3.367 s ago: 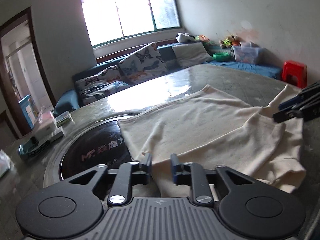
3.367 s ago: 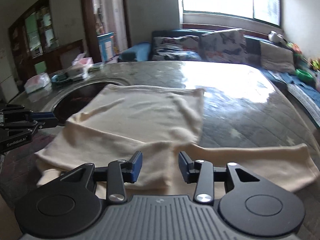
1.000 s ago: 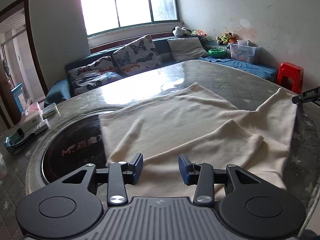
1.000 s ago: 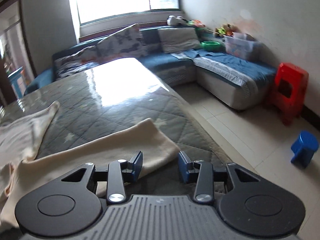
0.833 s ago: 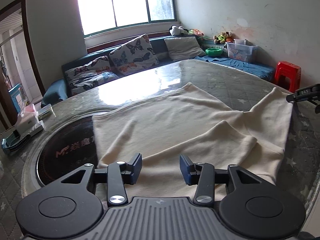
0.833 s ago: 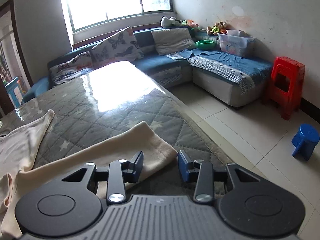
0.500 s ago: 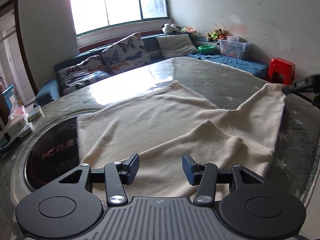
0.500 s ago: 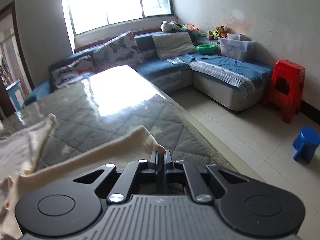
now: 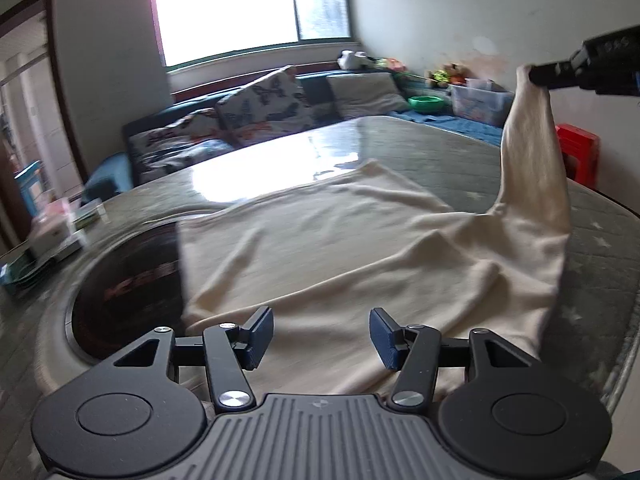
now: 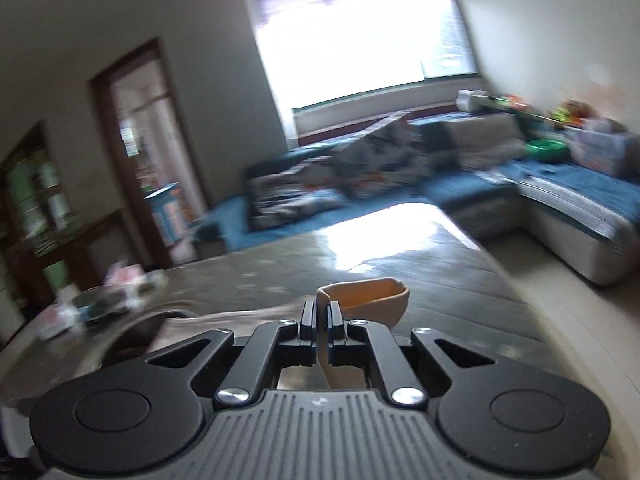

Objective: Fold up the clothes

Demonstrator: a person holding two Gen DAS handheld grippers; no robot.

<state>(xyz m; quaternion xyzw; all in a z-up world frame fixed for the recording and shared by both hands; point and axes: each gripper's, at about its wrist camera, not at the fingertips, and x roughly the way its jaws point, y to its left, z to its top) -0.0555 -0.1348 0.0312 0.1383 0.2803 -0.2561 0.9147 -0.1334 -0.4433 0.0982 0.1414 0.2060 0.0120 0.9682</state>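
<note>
The right gripper (image 10: 321,316), spread a second ago, now pinches the cream garment's (image 9: 360,248) sleeve end and lifts it off the tabletop (image 9: 440,152) for folding, while the left gripper's (image 9: 322,334) fingers have just been opening, empty above the cloth.

Black left tongs (image 9: 321,338): ribbed grey housing, two round black discs, silver screws, blue pads (image 9: 262,338). Right tongs (image 10: 321,326): same build, black finger links, silver screws, ribbed grey housing.
</note>
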